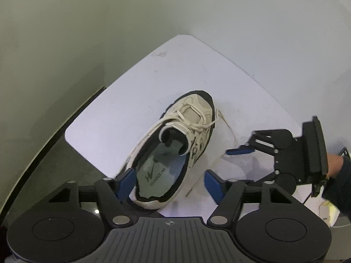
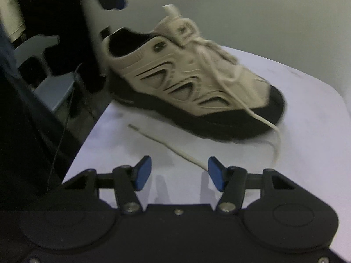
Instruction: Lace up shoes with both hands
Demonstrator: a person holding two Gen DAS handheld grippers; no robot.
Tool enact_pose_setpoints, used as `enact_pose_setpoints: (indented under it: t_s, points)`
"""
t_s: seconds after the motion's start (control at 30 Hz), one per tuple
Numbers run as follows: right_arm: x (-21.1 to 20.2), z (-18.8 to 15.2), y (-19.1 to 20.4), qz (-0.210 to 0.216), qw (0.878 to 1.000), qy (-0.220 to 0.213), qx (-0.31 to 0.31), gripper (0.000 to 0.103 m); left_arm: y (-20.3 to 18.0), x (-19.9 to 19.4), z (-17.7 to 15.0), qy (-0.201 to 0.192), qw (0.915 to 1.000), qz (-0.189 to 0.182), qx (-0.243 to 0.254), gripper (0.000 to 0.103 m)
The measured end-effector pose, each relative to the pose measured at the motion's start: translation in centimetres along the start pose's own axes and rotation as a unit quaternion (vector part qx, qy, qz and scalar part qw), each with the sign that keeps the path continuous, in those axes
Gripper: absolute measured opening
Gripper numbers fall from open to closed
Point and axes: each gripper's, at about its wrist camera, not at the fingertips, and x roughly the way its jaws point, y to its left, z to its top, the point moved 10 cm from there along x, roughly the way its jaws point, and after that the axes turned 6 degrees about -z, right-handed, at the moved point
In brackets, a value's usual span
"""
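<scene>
We note the beige shoe point(image 2: 188, 74) on the white table point(image 2: 307, 149), both grippers, left point(image 1: 169, 184) and right point(image 2: 178, 173), gaping empty; the loose lace point(image 2: 175, 149) beside the shoe may slip a shallow pinch.

Left tongs point(image 1: 169, 183) spread wide, right tongs point(image 2: 179, 171) likewise gaping (both empty), a hand point(image 1: 334, 164) behind

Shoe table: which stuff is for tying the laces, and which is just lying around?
For the job:
- shoe
- loose lace
- left claw, open
- right claw, open
- table

Just lying about:
- thin black cable
- papers
</scene>
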Motion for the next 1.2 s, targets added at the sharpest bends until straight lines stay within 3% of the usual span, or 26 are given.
enact_pose_setpoints:
  t_s: [0.07, 0.33, 0.4, 0.43, 0.47, 0.7, 0.83, 0.97, 1.13, 1.2]
  points:
    - [0.5, 0.5, 0.3, 0.004, 1.000, -0.012, -0.018, 0.049, 0.0, 0.8, 0.3, -0.003, 0.9999, 0.010, -0.006, 0.035]
    - [2.6, 2.1, 3.1, 0.042, 0.993, -0.033, -0.109, 0.041, 0.2, 1.4, 0.7, -0.013, 0.9991, 0.024, -0.032, 0.034]
    - [3.1, 2.4, 3.9, 0.052, 0.989, -0.034, -0.135, 0.028, 0.3, 1.6, 0.4, -0.009, 0.9988, 0.029, -0.038, 0.034]
    - [3.3, 2.5, 4.3, 0.057, 0.987, -0.035, -0.148, 0.005, 0.4, 1.6, 0.2, -0.008, 0.9986, 0.029, -0.042, 0.034]
    - [3.6, 2.6, 4.8, 0.062, 0.984, -0.036, -0.161, 0.000, 0.4, 1.6, 0.1, -0.008, 0.9985, 0.029, -0.046, 0.034]
    - [1.4, 2.5, 4.9, 0.070, 0.988, -0.040, -0.129, 0.000, 0.2, 1.7, 0.0, -0.008, 0.9984, 0.030, -0.046, 0.034]
    - [-3.1, 4.6, 2.9, 0.037, 0.992, -0.094, -0.072, 0.000, 0.1, 1.4, 0.5, -0.018, 0.9980, 0.026, -0.055, 0.034]
    - [-4.8, 6.5, 1.2, 0.021, 0.989, -0.138, -0.039, 0.000, -0.5, 1.7, 1.3, -0.021, 0.9982, 0.021, -0.052, 0.034]
    - [-4.3, 7.2, -0.2, 0.015, 0.988, -0.144, -0.050, 0.000, -1.3, 1.6, 2.0, -0.026, 0.9988, 0.023, -0.035, 0.033]
    - [-4.2, 7.0, -0.2, 0.018, 0.988, -0.145, -0.053, 0.000, -1.8, 1.4, 2.2, -0.029, 0.9991, 0.019, -0.023, 0.026]
